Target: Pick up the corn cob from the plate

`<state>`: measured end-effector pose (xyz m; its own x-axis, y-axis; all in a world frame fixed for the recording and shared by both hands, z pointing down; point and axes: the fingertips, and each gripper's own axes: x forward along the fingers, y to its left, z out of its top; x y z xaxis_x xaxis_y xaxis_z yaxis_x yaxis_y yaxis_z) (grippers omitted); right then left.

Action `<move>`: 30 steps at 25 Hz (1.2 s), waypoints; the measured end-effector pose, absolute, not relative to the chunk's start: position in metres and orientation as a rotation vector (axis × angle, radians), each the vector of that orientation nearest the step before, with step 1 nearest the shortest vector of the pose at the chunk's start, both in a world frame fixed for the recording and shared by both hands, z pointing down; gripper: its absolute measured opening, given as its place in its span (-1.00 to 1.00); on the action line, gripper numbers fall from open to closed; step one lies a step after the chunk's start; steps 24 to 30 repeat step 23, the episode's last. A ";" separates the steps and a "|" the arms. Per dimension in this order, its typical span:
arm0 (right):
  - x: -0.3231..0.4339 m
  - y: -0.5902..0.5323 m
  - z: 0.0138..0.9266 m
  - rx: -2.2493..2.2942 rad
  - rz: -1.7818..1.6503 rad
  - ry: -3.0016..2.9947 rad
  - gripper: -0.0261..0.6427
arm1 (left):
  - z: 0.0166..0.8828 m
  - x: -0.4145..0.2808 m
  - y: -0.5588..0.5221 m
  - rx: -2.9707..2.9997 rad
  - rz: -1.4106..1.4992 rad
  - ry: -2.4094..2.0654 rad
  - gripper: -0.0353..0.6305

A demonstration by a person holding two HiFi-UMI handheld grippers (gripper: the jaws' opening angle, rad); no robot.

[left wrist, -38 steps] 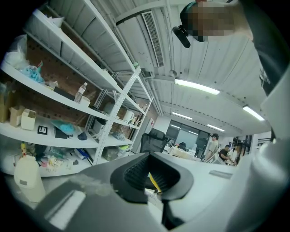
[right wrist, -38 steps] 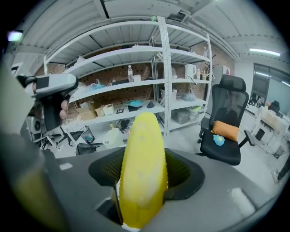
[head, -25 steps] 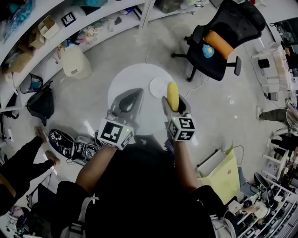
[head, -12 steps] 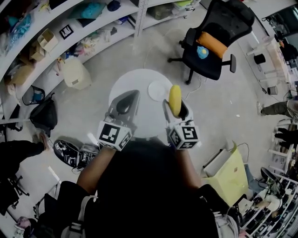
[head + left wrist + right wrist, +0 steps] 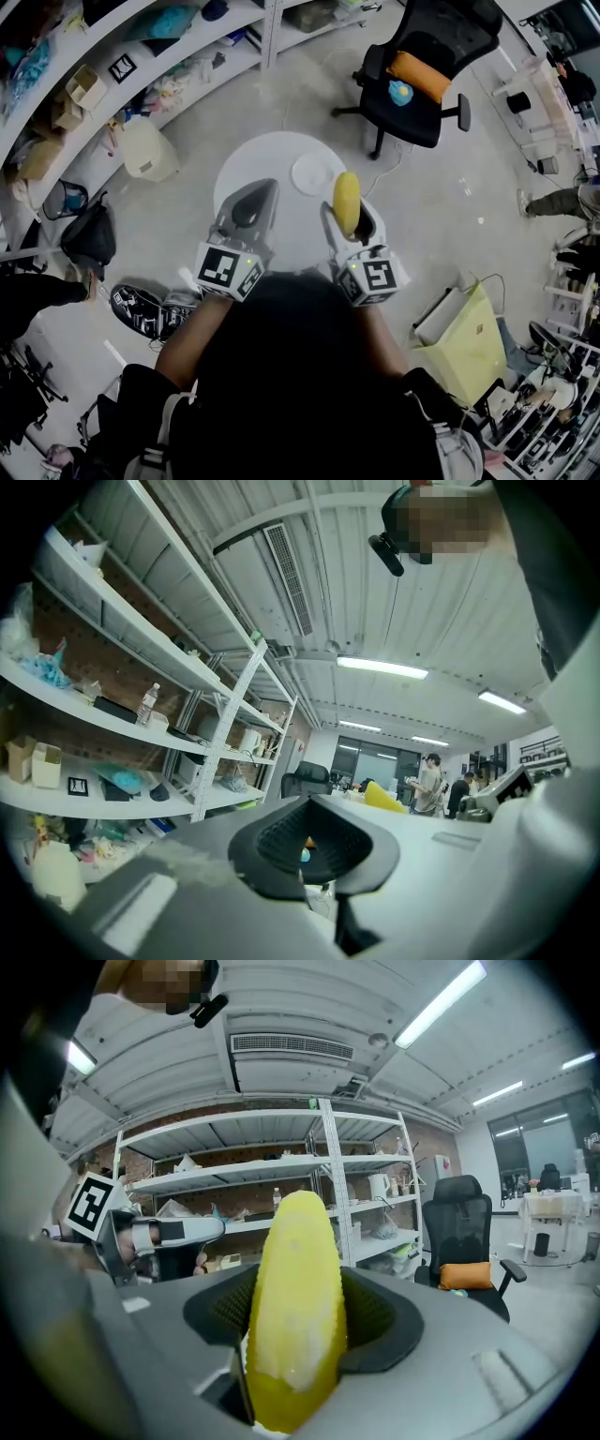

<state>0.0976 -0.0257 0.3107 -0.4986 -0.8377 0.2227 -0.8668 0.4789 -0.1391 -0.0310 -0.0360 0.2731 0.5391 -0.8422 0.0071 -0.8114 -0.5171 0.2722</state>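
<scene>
Corn cob (image 5: 347, 201), smooth, yellow and tapered, stood upright, clamped between the dark, textured pads of the right gripper (image 5: 350, 221), above the round white table (image 5: 251, 161) and off the flat white plate (image 5: 312, 174). Left gripper (image 5: 250, 208) held its 2 jaws together, empty.

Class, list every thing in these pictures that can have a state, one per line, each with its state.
right gripper, jaws shut on the corn cob.
corn cob, held lengthwise between the jaws, off the plate.
plate, empty, lying on the round table.
left gripper, jaws close together, nothing between them.
office chair, unoccupied, an orange cushion on it.
</scene>
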 end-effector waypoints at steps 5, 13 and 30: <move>0.098 -0.025 0.307 1.510 0.349 -2.609 -0.14 | 0.276 -0.031 -0.036 2.529 -0.178 -1.391 -0.88; 0.100 -0.022 0.304 1.495 0.329 -2.630 -0.14 | 0.277 -0.025 -0.035 2.527 -0.171 -1.383 -0.88; 0.102 -0.019 0.301 1.503 0.322 -2.685 -0.14 | 0.280 -0.020 -0.035 2.533 -0.169 -1.374 -0.88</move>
